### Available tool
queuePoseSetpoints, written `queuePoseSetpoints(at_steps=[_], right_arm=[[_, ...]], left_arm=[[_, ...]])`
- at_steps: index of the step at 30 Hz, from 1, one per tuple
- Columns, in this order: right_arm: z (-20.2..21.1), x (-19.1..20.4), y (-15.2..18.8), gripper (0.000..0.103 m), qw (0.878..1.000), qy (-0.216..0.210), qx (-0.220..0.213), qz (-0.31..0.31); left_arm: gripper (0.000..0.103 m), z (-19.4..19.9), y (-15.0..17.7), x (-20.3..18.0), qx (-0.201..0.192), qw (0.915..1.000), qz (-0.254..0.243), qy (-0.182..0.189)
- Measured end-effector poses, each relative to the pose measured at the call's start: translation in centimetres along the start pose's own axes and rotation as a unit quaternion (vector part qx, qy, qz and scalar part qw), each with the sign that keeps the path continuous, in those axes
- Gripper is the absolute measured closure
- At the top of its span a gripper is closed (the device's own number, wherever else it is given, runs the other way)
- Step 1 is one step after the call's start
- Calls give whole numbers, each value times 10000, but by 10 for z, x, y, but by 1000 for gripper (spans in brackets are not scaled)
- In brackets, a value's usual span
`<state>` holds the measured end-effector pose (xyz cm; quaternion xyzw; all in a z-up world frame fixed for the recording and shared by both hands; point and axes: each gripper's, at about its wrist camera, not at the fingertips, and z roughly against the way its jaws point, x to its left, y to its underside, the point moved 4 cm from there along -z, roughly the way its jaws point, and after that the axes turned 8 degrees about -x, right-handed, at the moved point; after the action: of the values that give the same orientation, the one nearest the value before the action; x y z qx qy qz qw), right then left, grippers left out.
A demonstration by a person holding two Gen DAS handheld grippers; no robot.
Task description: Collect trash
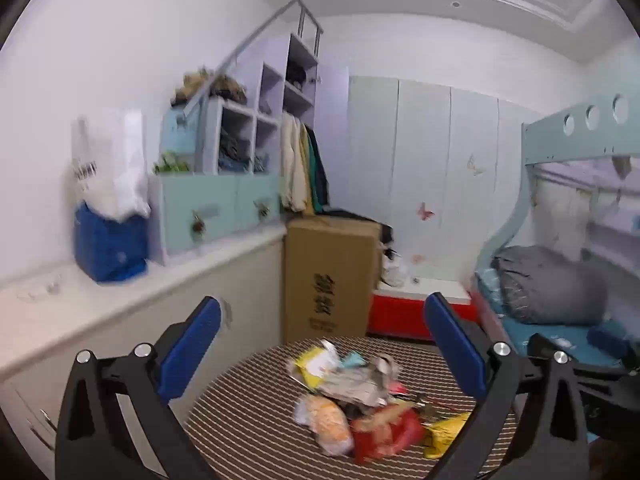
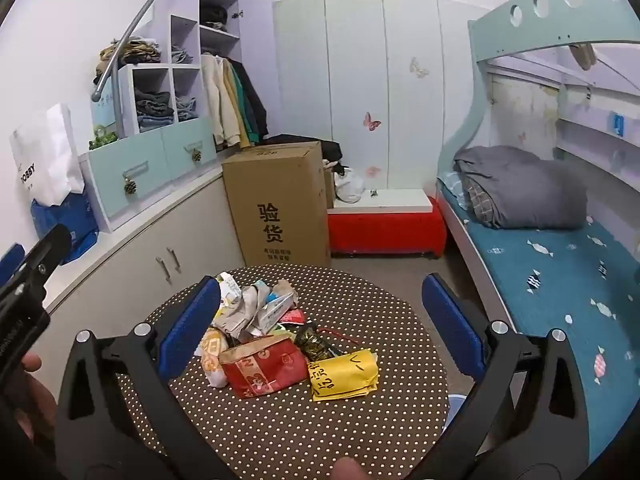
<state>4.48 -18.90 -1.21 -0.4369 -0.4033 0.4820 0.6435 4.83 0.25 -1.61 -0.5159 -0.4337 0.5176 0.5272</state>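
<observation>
Nearest the right wrist lens, the right gripper (image 2: 320, 320) is seen with its blue-padded jaws spread wide apart and nothing between the pads; a fingertip shows at the bottom edge, at six o'clock. At nine o'clock of that view the black body of the left gripper (image 1: 322, 344) is held in a hand (image 2: 34, 396); in its own view its jaws are likewise wide apart and empty.

Just beyond the fingers, a round table (image 2: 360, 432) covered in brown cloth with white dots is seen. At its centre the trash pile (image 2: 280, 340) is heaped: a red wrapper (image 2: 264, 368) with partly readable characters, a yellow packet (image 2: 344, 374) with black handwriting at three o'clock of it, a dark foil wrapper behind, and crumpled grey paper at twelve o'clock. Neither gripper is touching the pile.

Behind the table, at twelve o'clock, a cardboard box (image 2: 280, 200) is printed with "验货" and smaller, unreadable lines. A red storage bench (image 2: 386, 228) stands to its right. At nine o'clock a white bag (image 2: 42, 160) lettered "…OBBY" is placed on the counter. At three o'clock a bunk bed (image 2: 560, 272) with a grey blanket is seen.
</observation>
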Motion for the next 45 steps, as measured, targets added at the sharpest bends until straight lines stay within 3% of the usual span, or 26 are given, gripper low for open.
queuePoseSetpoints(at_steps=[4,7,10,45], right_arm=[[-1,-2,-2,5,9999,-97,-3,-35],[-2,-2,-2,5,9999,-112,-22,-13],[-2,-2,-2,5,9999,-117,-36,14],[7,2,-14,5,9996,-131,-222,121]], left_arm=[[4,-2,3,-14,84,9959,-808,-408],[4,-9,7,-9,334,9983,-410,-239],[4,-13,9,-8,449,9982,-360,-141],[4,-6,-2,-23,266,9978,-601,-92]])
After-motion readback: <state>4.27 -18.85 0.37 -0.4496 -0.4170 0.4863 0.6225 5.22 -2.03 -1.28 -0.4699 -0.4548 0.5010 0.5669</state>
